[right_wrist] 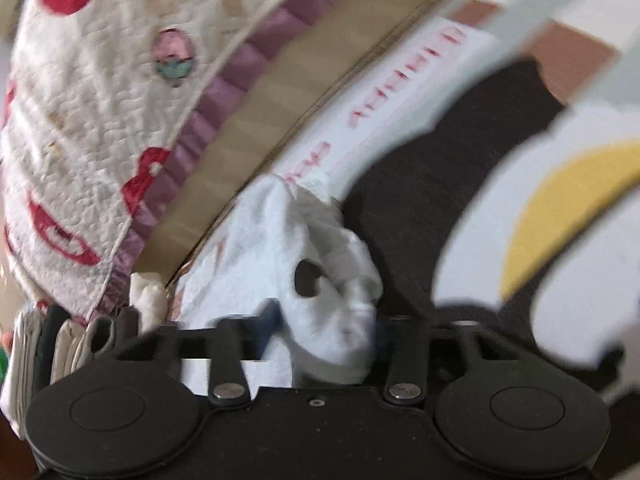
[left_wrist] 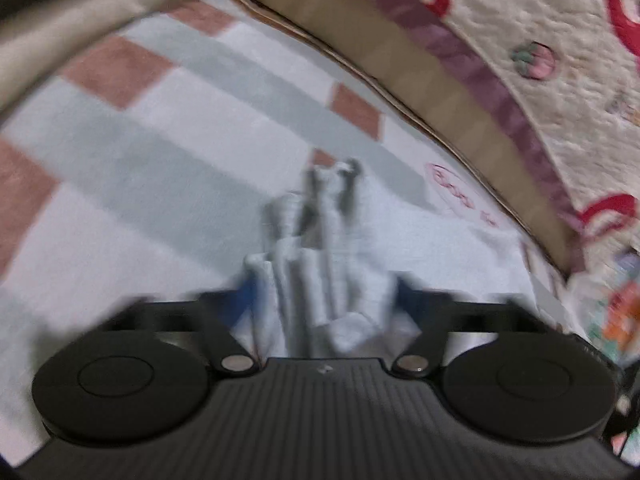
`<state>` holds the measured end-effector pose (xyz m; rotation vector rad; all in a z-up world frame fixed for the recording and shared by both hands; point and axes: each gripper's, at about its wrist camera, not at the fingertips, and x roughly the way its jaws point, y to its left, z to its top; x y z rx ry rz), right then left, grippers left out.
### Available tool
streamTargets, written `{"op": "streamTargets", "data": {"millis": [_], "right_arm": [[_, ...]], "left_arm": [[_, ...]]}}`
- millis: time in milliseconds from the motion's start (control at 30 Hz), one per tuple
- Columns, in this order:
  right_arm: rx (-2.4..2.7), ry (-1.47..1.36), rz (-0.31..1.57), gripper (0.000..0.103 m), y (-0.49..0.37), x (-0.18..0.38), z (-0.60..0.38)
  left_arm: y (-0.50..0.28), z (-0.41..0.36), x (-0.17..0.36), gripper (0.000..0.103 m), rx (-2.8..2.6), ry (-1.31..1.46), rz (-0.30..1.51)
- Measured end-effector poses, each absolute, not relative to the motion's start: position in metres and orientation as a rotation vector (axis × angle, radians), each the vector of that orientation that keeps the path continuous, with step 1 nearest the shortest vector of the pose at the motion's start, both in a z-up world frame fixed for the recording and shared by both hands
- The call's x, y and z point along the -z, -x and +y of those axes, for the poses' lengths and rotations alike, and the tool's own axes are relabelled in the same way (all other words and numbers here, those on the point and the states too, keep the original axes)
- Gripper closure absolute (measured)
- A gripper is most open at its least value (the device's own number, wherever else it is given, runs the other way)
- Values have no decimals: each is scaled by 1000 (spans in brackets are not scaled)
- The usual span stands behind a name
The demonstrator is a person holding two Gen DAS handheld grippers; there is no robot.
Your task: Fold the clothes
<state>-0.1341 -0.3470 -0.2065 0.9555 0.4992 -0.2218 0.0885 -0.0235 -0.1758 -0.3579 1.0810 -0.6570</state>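
Left gripper pinches a bunched fold of pale blue-white cloth, which rises in ridges between its blue pads. The cloth lies on a checked sheet of white, grey and pink squares, near the sheet's edge along a tan border. Right gripper clamps a crumpled wad of the same cloth. A quilted blanket lies beyond the border. Both views blurred.
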Motion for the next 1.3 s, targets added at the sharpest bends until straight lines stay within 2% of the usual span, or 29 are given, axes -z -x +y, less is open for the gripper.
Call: {"op": "streamTargets", "data": {"millis": [67,167,233,300,333,400,533,700,733,767,800,867,967,1300], "right_arm": [[179,-773,472,76,130,188,-340],[133,-542,444,76,123,166,-332],[138,-566,477,74,118,174,-341],[161,-646,505,69,118,187,-352],[177,-693,514,68,120,192,-356],[199,-794,523,58,129,203,-362],[191,-974,556,47,143,222,-361],[164,-1040,529,43,131,234,-356],[158,-1018,522,46,125,231,-357],[149,-993,515,64,118,228,-358],[128,-948,505,73,114,222,-357],[81,-826,494,76,108,205,-352],[34,-641,479,77,103,174,-336],[4,-542,395,77,107,122,-334]], "left_arm": [[-82,-25,173,73,656,340,1059],[-71,-32,165,74,654,270,1023],[-70,-39,163,70,636,224,1009],[-74,-43,166,57,625,220,1019],[-78,-43,168,54,625,237,1028],[-83,-41,173,48,636,288,1039],[-83,-44,176,46,668,295,1020],[-79,-51,177,43,674,293,983],[-78,-52,175,45,679,271,977],[-77,-53,174,61,684,249,971],[-76,-54,172,70,689,227,964],[-70,-58,163,76,693,143,929],[-51,-67,143,79,689,17,829],[-42,-58,111,80,714,65,705]]}}
